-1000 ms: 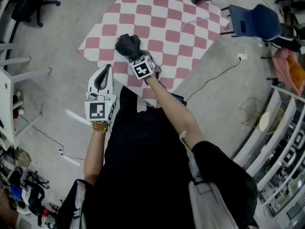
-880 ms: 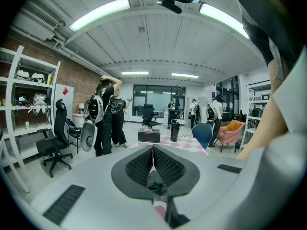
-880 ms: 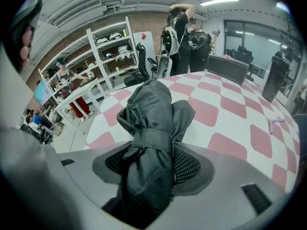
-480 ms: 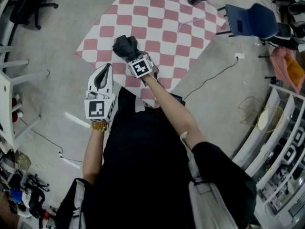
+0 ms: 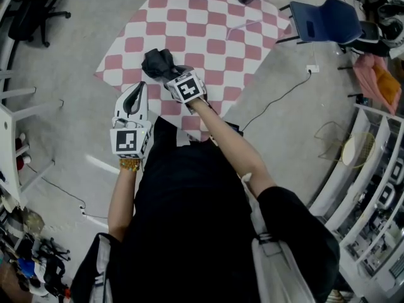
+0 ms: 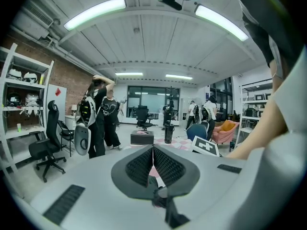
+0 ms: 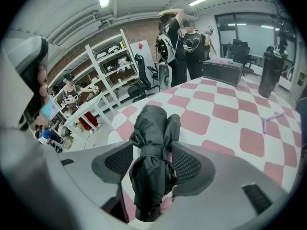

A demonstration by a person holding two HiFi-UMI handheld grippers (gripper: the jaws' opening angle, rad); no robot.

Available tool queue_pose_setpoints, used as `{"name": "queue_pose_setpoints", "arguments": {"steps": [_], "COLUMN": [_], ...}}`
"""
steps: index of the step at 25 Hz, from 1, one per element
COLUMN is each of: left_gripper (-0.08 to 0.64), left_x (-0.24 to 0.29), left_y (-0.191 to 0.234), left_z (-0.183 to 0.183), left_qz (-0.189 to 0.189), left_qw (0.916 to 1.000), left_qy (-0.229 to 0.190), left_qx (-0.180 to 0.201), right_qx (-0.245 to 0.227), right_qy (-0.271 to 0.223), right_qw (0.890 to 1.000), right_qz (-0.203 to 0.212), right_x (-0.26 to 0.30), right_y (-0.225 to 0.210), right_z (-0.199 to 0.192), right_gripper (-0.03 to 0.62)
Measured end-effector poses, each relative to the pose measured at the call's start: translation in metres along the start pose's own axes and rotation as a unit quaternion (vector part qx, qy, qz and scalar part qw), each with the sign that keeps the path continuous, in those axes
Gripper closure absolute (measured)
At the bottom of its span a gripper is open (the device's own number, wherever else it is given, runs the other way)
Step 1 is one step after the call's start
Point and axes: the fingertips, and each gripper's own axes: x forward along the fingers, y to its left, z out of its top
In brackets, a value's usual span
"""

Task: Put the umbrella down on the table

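Workshop floor, grey concrete, with a table under a pink-and-white checked cloth (image 5: 208, 36) ahead of the person.

Head view: the right gripper (image 5: 169, 74) reaches over the near part of the cloth. The black folded umbrella, strapped shut (image 5: 158, 63), pokes out beyond its jaws. The white left gripper (image 5: 140, 90) hangs back beside the table edge, touching nothing.

Left gripper view: left gripper (image 6: 153, 150) jaws pressed together, nothing between them.

Right gripper view: the jaws have just been opening and stand spread. The umbrella (image 7: 152, 162) lies lengthwise between the pads, no squeeze showing, with the checked cloth (image 7: 225, 114) right under it. Whether it fully rests there I cannot tell.

Judgement: release step. Best to draw back along the umbrella's length with the jaws kept wide, so neither pad snags the strap and drags or rolls it.
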Motion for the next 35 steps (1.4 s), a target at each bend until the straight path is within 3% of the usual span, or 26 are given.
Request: {"name": "queue_pose_setpoints", "arguments": {"steps": [3, 8, 16, 20, 24, 35], "left_gripper": [0.548, 0.548, 0.548, 0.548, 0.548, 0.548], "left_x": [0.004, 0.008, 0.012, 0.012, 0.014, 0.018], "left_y": [-0.007, -0.019, -0.037, -0.046, -0.054, -0.073], "left_z": [0.005, 0.017, 0.037, 0.051, 0.067, 0.092], "left_qz": [-0.009, -0.024, -0.045, -0.053, -0.060, -0.077], "left_qw": [0.9999, 0.9994, 0.9977, 0.9967, 0.9952, 0.9918], "left_qy": [-0.010, -0.024, -0.049, -0.058, -0.073, -0.090], "left_qx": [0.005, 0.008, 0.017, 0.021, 0.029, 0.049], "right_qx": [-0.006, 0.024, 0.018, 0.053, 0.061, -0.004], "right_qy": [-0.037, -0.076, -0.143, -0.180, -0.214, -0.299], "right_qw": [0.999, 0.996, 0.987, 0.979, 0.972, 0.953], "right_qz": [0.005, 0.048, 0.075, 0.085, 0.078, 0.038], "right_x": [-0.019, -0.064, -0.126, -0.152, -0.181, -0.270], "right_y": [-0.004, 0.008, 0.019, 0.013, 0.004, 0.002], "right_z": [0.018, 0.040, 0.072, 0.084, 0.097, 0.124], "right_gripper": [0.336, 0.336, 0.336, 0.336, 0.336, 0.338]}}
